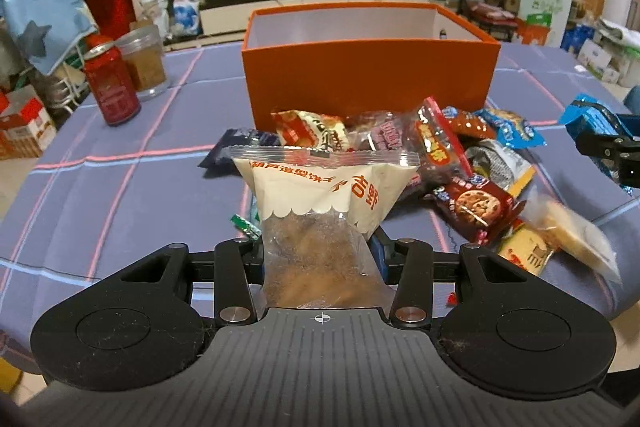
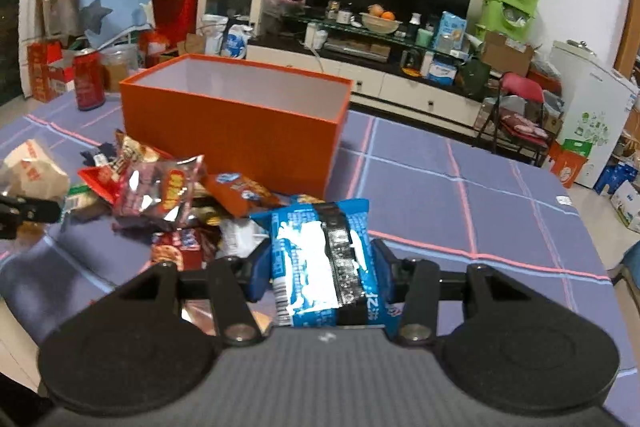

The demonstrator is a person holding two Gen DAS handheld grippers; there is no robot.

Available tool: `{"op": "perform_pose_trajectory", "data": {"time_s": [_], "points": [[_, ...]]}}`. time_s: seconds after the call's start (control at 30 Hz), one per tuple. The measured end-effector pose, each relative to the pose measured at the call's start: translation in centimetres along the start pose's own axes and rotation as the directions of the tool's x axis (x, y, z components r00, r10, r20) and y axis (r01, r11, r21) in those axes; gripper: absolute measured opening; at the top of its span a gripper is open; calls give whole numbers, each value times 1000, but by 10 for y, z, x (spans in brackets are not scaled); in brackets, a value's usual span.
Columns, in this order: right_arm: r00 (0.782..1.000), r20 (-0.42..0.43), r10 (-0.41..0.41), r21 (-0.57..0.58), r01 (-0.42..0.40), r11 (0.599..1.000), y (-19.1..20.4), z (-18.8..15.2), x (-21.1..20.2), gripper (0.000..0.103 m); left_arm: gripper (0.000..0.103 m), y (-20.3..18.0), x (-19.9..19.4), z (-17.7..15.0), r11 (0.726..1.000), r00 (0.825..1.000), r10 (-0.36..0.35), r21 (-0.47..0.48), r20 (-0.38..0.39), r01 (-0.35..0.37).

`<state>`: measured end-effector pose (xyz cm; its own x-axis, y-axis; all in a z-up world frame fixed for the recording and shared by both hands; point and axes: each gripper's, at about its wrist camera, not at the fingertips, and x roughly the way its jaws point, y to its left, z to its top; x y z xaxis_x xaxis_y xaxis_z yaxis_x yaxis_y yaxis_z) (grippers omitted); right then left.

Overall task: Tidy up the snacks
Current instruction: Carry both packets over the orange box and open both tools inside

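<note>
While two packets are gripped at once, very little of the sorting is seen to be done. The orange box (image 1: pixel 370 75) stands at the far side of the checked tablecloth (image 1: pixel 120 163), and what is shown of its pale inner walls is bare; its floor is hidden from both views, so it cannot be told whether anything lies inside.

A cream-and-clear biscuit packet (image 1: pixel 320 211) is clamped by the left gripper (image 1: pixel 318 251), the pads pressed into its clear lower half, and it is held upright above the cloth, in front of the heap. A blue foil packet (image 2: pixel 324 259) is pinched by the right gripper (image 2: pixel 320 267), raised clear of the table on the near right of the heap.

Between the grippers and the box, the snack pile (image 1: pixel 460 163) is left loose against the box's near wall: red, blue, purple and silver wrappers are overlapped in no order, and a chocolate-chip cookie packet (image 1: pixel 476 207) lies toward the near right. At the far left a red can (image 1: pixel 112 87) and a clear jar (image 1: pixel 144 63) are set apart from the heap, touching or nearly so.

By this reading the task is judged to be at its start: two packets are lifted but not yet placed, and most of the heap is still to be moved.
</note>
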<state>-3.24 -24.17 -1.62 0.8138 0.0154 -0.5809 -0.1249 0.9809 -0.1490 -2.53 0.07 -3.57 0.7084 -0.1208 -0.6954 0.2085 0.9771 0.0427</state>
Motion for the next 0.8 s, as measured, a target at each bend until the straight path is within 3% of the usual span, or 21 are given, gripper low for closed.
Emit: {"op": "perform_pose_trajectory", "data": {"time_s": [0.37,0.53,0.67,0.8], "points": [[1000,8,14,1,-14,1000,9,1,-4,48,17,-8,2,5,1000,1000,-2,11,7,1],[999,29,43,55,-44,998,4,4,-9,48,17,-4,-7,8,998,999,-47,-28,16,48],[996,48,71,111,-76,991,-2,15,-10,48,17,2,-16,23,994,996,-85,-65,41,88],[994,75,74,144,-84,986,-4,33,-5,49,17,9,-20,51,995,994,-58,-78,95,66]]}}
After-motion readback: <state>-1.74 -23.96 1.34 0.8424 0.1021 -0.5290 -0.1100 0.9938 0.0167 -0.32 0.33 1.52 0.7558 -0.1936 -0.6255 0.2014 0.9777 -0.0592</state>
